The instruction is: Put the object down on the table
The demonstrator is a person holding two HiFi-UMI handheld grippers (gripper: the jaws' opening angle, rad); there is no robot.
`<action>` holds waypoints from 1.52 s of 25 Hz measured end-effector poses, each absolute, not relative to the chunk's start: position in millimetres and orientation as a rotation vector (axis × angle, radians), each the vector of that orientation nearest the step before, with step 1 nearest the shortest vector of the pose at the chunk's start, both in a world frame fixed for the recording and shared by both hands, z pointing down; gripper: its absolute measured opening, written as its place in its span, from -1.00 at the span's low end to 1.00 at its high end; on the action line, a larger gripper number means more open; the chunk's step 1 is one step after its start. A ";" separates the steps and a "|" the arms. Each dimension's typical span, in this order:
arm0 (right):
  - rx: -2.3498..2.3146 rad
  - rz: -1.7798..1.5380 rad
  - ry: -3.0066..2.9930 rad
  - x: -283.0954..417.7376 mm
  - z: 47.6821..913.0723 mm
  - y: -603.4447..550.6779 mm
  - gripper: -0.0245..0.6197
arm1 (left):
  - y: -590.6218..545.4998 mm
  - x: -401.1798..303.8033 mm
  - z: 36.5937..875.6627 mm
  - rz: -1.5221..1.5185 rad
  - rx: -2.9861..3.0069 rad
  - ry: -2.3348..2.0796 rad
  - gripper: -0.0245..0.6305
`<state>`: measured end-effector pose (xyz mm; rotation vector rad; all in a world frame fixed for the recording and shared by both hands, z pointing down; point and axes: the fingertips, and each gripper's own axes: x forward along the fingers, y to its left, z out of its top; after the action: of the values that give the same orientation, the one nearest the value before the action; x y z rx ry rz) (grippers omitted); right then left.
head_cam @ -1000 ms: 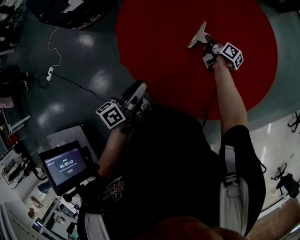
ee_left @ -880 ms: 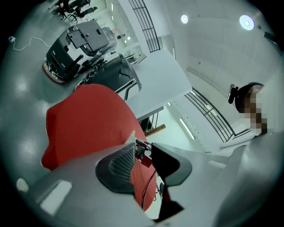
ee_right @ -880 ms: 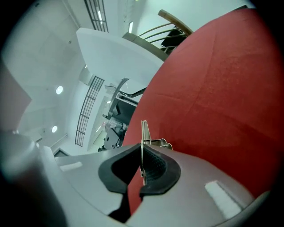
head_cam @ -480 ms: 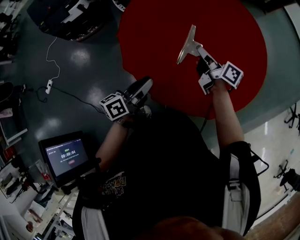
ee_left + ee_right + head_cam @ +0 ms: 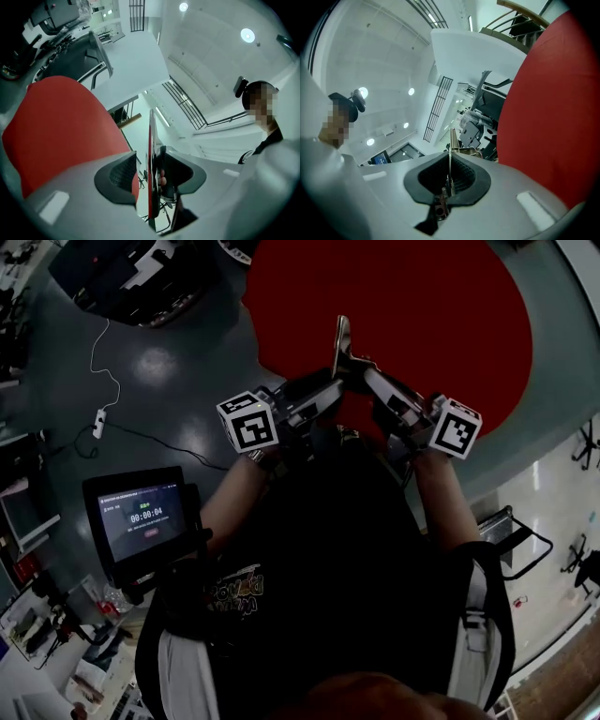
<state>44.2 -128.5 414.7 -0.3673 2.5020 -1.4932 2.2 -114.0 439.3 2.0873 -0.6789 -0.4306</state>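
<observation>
A thin shiny metal scraper [image 5: 340, 341] is held up in front of the person, above the near edge of the round red table [image 5: 422, 306]. My right gripper [image 5: 368, 377] is shut on its lower end; in the right gripper view the blade [image 5: 450, 149] stands edge-on between the closed pads of the right gripper [image 5: 448, 180]. My left gripper [image 5: 328, 386] meets it from the left. In the left gripper view the scraper [image 5: 152, 150] stands edge-on between the jaws of the left gripper [image 5: 146, 177], close to the right pad, with a gap to the left pad [image 5: 123, 173].
A monitor showing a timer [image 5: 141, 518] stands at the person's left. A white cable and power strip [image 5: 98, 414] lie on the grey floor. Dark equipment [image 5: 141, 268] sits at the top left. Chair frames [image 5: 583, 563] stand at the right.
The right gripper has pulled the scraper back from over the red table toward the body. The left gripper has risen and moved right, so its jaws now straddle the blade.
</observation>
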 end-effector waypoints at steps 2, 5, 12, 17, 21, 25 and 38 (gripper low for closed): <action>-0.383 -1.481 2.518 31.6 402.7 -113.7 -0.91 | -106.5 0.9 428.6 -0.427 2.103 -0.614 -0.33; -0.454 -1.450 2.530 25.8 397.0 -98.3 -0.91 | -93.7 2.6 416.3 -0.444 2.125 -0.504 -0.46; -0.593 -1.353 2.500 47.1 364.2 -33.8 -0.89 | -33.0 25.2 388.2 -0.487 2.101 -0.331 -0.52; -0.607 -1.310 2.495 46.0 362.3 -22.5 -0.78 | -28.5 20.9 390.6 -0.563 2.051 -0.299 -0.51; -0.629 -1.314 2.477 48.3 364.4 -11.5 -0.70 | -25.2 3.1 393.2 -0.660 1.950 -0.329 -0.51; -0.621 -1.282 2.441 50.8 364.1 -12.2 -0.70 | -31.7 -30.1 394.0 -0.804 1.868 -0.328 -0.51; -0.846 -1.080 2.463 61.8 353.9 8.7 -0.73 | 3.8 -41.3 346.6 -0.855 1.992 -0.072 -0.51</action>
<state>61.8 8.7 353.9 -0.8456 2.4626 -1.0796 -41.3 3.8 346.6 1.9917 -0.0721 -0.8545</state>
